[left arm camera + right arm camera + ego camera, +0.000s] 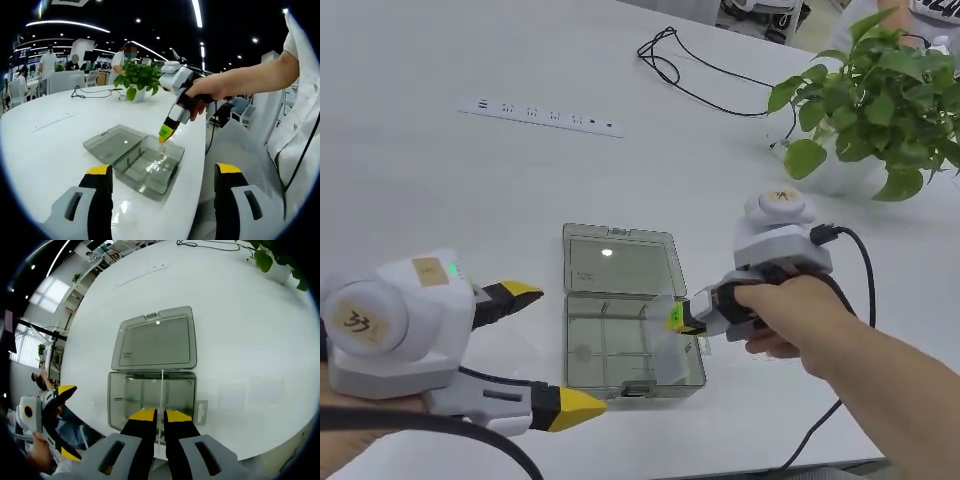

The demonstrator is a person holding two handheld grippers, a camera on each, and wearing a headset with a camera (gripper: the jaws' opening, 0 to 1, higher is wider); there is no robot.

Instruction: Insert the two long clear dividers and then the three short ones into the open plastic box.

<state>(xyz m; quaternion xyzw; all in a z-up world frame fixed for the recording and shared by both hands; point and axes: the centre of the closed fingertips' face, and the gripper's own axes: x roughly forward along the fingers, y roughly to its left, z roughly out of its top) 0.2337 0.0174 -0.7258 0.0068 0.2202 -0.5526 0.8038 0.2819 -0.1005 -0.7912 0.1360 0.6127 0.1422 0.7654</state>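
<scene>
The open grey clear box (582, 380) lies mid-table with its lid (620, 262) folded flat at the back. My right gripper (678, 320) hangs over the box's right half, shut on a clear divider (663, 338) whose lower edge reaches into the tray. In the right gripper view the jaws (160, 415) pinch that divider (162, 385) edge-on above the box (116, 400). My left gripper (548, 348) stands open at the box's left side, holding nothing. The left gripper view has the box (145, 181) ahead of its gripper (162, 170) and the right gripper (164, 133) above it.
Faint clear short dividers (232, 395) lie flat on the table right of the box. A white power strip (540, 115) and a black cable (690, 65) lie at the back. A potted plant (880, 100) stands back right. The right gripper's cable (865, 300) trails toward the table edge.
</scene>
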